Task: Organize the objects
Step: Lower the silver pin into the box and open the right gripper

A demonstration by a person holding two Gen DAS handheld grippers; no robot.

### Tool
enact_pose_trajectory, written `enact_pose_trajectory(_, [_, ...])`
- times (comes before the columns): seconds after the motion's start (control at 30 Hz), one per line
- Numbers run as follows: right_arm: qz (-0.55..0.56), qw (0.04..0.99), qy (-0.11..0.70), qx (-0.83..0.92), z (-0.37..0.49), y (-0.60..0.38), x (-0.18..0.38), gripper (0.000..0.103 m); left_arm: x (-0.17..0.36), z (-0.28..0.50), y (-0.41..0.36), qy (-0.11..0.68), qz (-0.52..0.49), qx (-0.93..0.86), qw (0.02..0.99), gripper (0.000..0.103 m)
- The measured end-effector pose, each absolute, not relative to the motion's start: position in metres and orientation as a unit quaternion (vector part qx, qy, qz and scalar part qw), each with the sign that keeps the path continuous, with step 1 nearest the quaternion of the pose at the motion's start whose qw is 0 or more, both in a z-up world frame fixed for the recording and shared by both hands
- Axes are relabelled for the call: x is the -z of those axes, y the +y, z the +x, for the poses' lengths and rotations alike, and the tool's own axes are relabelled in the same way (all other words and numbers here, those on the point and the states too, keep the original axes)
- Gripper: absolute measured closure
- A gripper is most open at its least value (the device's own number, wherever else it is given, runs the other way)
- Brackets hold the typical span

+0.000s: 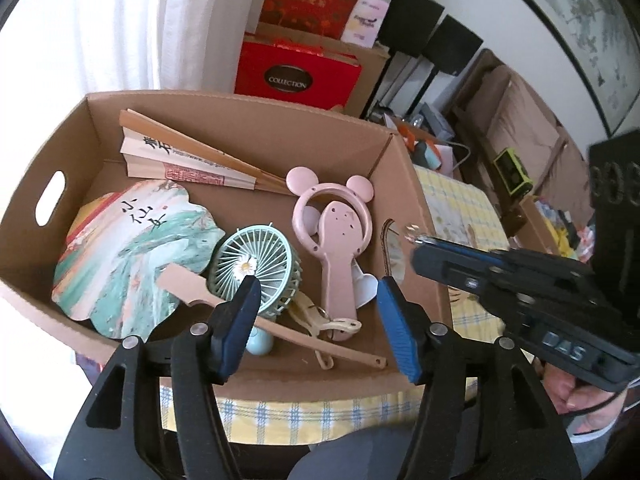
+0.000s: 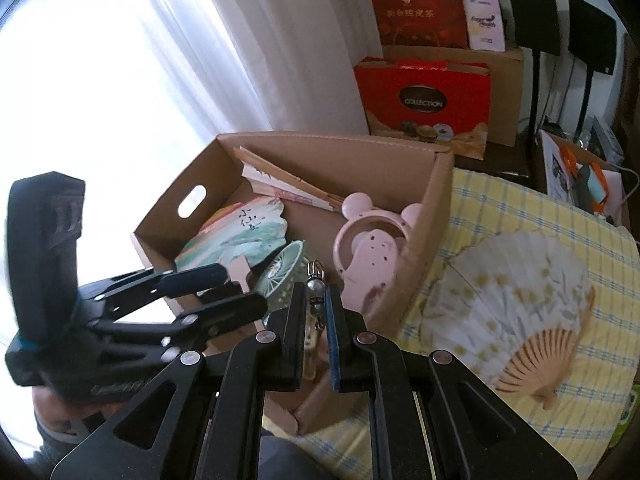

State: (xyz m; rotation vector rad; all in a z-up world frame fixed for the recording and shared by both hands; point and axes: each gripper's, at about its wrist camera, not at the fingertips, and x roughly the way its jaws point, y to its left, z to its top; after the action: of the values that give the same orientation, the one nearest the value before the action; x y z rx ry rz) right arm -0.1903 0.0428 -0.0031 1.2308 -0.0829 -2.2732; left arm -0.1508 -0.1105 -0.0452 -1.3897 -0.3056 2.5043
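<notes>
A cardboard box (image 1: 416, 216) holds a painted paddle fan (image 1: 132, 248), a green mini fan (image 1: 260, 272), a pink mouse-ear fan (image 1: 336, 236) and a folded fan (image 1: 188, 152). My left gripper (image 1: 316, 308) is open and empty over the box's near edge. My right gripper (image 2: 314, 308) is shut on a small metal bead charm (image 2: 316, 288) and holds it above the box (image 2: 432, 200). It also shows in the left wrist view (image 1: 420, 244), right of the box. An open paper fan (image 2: 516, 292) lies on the yellow checked cloth.
Red gift bags (image 1: 296, 72) and cardboard boxes stand behind the box. A white curtain (image 2: 140, 80) hangs at the left. Black speakers on stands (image 2: 560, 20) and cluttered shelves are at the back right. The yellow checked tablecloth (image 2: 500, 208) covers the table.
</notes>
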Motion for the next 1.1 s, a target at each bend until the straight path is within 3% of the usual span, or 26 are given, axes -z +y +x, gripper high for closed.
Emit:
enact_pose_trajectory(0.3, [0.471,0.28,-0.039,0.836,-0.208,0.022,0.017,0.092,0.041,-0.14,-0.123,-0.104,-0.478,-0.865,0.11,0.03])
enact_pose_trajectory(0.5, [0.469,0.272,-0.048,0.839,-0.205,0.028,0.016,0.092,0.04,-0.139,-0.127,-0.099,-0.479,-0.867,0.099,0.03])
enact_pose_trajectory(0.63, [0.461,0.254,-0.037,0.849,-0.199,0.038,0.011,0.077,0.038,-0.137,-0.126,-0.1,-0.472,-0.87,0.097,0.015])
enact_pose_trajectory(0.7, [0.454,0.242,-0.03,0.857,-0.196,0.045,0.008,0.071,0.037,-0.136,-0.123,-0.099,-0.47,-0.872,0.096,0.015])
enact_pose_trajectory(0.77, [0.447,0.229,-0.02,0.864,-0.192,0.052,0.004,0.062,0.035,-0.135,-0.12,-0.091,-0.469,-0.873,0.093,0.012])
enact_pose_trajectory(0.83, [0.443,0.209,-0.006,0.872,-0.188,0.058,0.002,0.047,0.033,-0.134,-0.118,-0.088,-0.465,-0.876,0.092,0.001])
enact_pose_trajectory(1.1, [0.433,0.166,0.017,0.886,-0.169,0.079,-0.003,0.031,0.029,-0.13,-0.105,-0.074,-0.461,-0.88,0.089,0.0])
